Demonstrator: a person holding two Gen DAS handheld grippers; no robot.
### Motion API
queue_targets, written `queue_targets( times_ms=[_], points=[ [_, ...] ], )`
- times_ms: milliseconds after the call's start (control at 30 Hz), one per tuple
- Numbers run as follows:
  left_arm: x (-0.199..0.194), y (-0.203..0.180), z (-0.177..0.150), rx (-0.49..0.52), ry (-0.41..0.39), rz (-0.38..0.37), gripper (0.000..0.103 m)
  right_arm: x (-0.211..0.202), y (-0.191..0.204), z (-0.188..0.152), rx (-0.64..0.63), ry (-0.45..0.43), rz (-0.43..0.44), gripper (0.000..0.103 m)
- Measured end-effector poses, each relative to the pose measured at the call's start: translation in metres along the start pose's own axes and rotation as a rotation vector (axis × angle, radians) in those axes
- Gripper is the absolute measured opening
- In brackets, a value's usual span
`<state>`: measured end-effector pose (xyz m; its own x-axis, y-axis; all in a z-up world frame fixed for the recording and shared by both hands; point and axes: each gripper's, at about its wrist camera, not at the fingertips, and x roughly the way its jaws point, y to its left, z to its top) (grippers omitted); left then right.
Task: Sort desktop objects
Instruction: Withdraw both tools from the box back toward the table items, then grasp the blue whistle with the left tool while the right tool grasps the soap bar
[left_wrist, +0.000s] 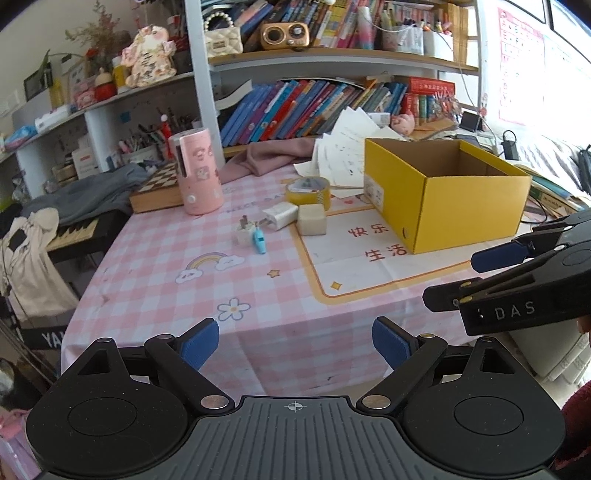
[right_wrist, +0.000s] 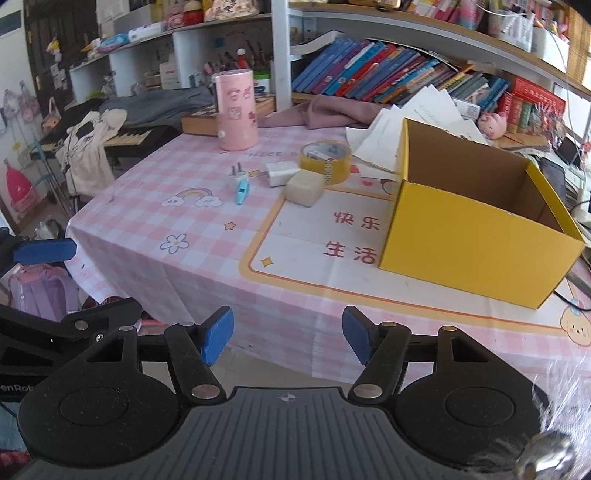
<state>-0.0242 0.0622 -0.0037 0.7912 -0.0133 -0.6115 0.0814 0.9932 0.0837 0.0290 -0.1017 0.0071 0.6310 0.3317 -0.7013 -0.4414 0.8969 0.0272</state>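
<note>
An open yellow cardboard box (left_wrist: 443, 195) (right_wrist: 476, 236) stands on the right of the pink checked tablecloth (left_wrist: 177, 295) (right_wrist: 207, 206). Left of it lie a yellow tape roll (left_wrist: 308, 191) (right_wrist: 325, 157), a white charger (left_wrist: 279, 215) (right_wrist: 280, 172), a beige block (left_wrist: 312, 220) (right_wrist: 303, 188), a white plug (left_wrist: 243, 232) (right_wrist: 235, 177) and a small blue whistle (left_wrist: 259, 240) (right_wrist: 242, 191). My left gripper (left_wrist: 294, 349) is open and empty at the table's near edge. My right gripper (right_wrist: 288, 338) is open and empty, also at the near edge, and shows in the left wrist view (left_wrist: 495, 258).
A pink cylinder (left_wrist: 195, 171) (right_wrist: 236, 110) stands at the back left beside a chessboard box (left_wrist: 157, 190). Loose papers (left_wrist: 343, 147) and a pink cloth (left_wrist: 273, 155) lie behind the box. Bookshelves line the back. A keyboard (left_wrist: 74, 232) sits left of the table.
</note>
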Motion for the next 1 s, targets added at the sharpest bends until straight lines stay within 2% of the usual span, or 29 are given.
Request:
queue_targets(
  times_ms=[400,800,1000],
  points=[
    [0.029,0.009,0.012,-0.026,0.023,0.002,0.093,0.029,-0.002,0.024,-0.045,0.021,0.016,0.064],
    [0.088,0.03,0.048,-0.068,0.041,0.065,0.092,0.09,-0.012,0.086,-0.136,0.007,0.035,0.064],
    [0.118,0.034,0.061,-0.085,0.059,0.049,0.092,0.118,-0.02,0.108,-0.152,0.001,0.031,0.064]
  ],
)
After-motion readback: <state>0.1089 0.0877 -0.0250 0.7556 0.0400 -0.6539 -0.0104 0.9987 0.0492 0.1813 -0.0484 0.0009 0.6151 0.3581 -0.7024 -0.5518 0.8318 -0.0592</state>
